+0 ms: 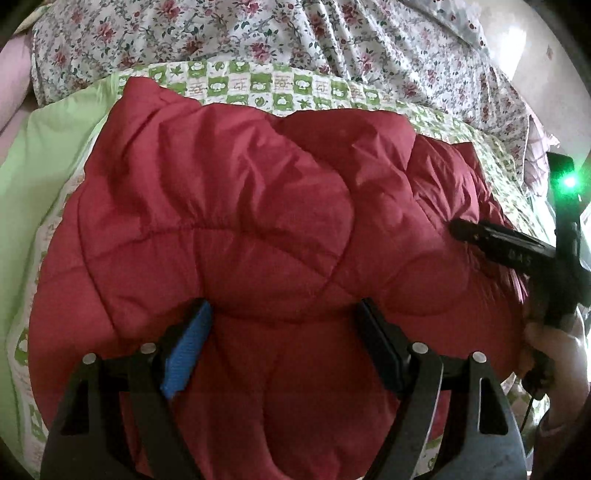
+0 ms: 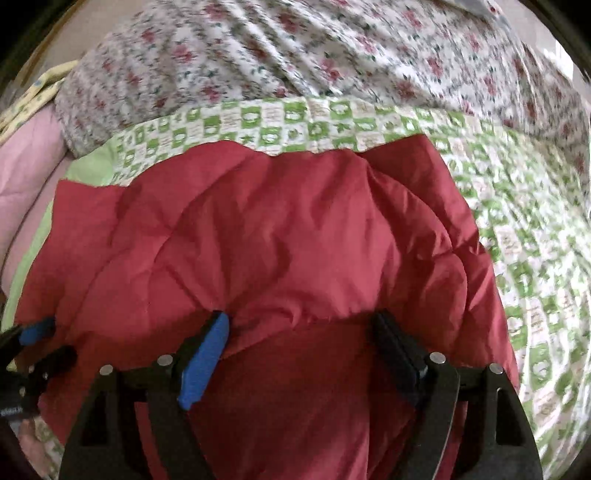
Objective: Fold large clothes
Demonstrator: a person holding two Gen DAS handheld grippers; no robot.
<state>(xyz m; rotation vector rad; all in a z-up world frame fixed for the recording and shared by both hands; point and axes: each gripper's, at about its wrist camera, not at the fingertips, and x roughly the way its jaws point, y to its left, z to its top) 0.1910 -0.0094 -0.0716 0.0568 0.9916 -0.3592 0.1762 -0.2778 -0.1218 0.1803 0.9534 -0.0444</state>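
A puffy red quilted garment (image 1: 240, 229) lies spread on the bed and fills both views (image 2: 280, 236). My left gripper (image 1: 284, 308) hovers over its near part, jaws wide apart, blue pad on the left and black pad on the right, with only bulging fabric below the gap. My right gripper (image 2: 299, 319) stands open the same way over the garment's right half, its pads not pressing the cloth. In the left wrist view a black finger (image 1: 487, 240) of the right gripper reaches onto the garment from the right. The left gripper (image 2: 44, 341) shows at the left edge of the right wrist view.
Under the garment lies a green-and-white checked sheet (image 2: 517, 236) with a plain green border (image 1: 40, 162). A floral quilt (image 1: 258, 33) is bunched along the far side. Pink bedding (image 2: 33, 177) sits at the left. A hand (image 1: 554, 354) holds the right gripper.
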